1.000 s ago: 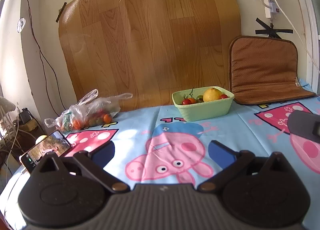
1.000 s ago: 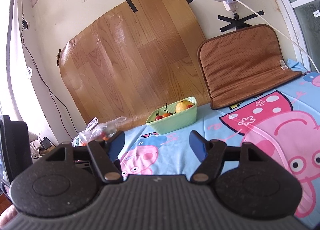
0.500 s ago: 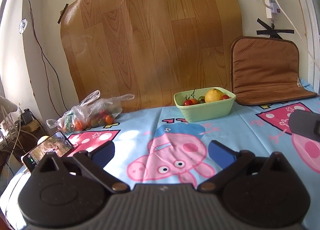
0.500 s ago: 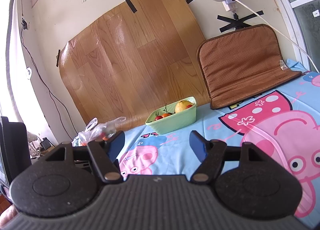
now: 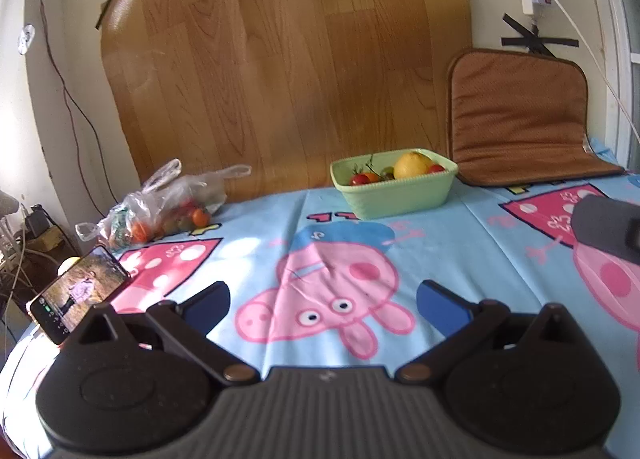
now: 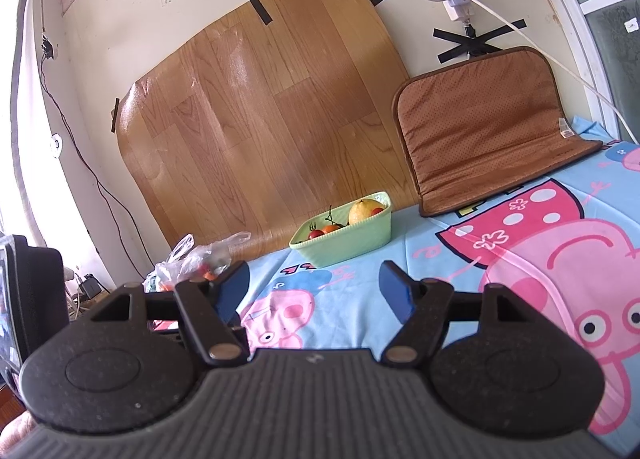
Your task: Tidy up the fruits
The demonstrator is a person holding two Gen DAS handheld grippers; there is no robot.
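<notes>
A pale green basket (image 5: 400, 199) stands at the back of the table, holding a yellow lemon (image 5: 412, 165) and small red tomatoes (image 5: 360, 178). Left of it lies a clear plastic bag (image 5: 168, 203) with more small tomatoes. My left gripper (image 5: 324, 301) is open and empty over the cartoon tablecloth, well short of the basket. In the right wrist view the basket (image 6: 348, 241), lemon (image 6: 365, 210) and bag (image 6: 200, 259) appear farther off. My right gripper (image 6: 314, 287) is also open and empty. Part of the right gripper (image 5: 608, 227) shows at the left view's right edge.
A phone (image 5: 76, 295) with a lit screen leans at the table's left edge. A brown cushion (image 5: 520, 119) rests against the wall at the back right. A wood-pattern sheet (image 5: 288, 71) covers the wall behind. Cables and a charger (image 5: 36, 223) sit off the left side.
The left gripper has tilted and crept slightly forward, so the basket and bag sit a little lower in its view. The right view is almost unchanged. Both grippers stay open.
</notes>
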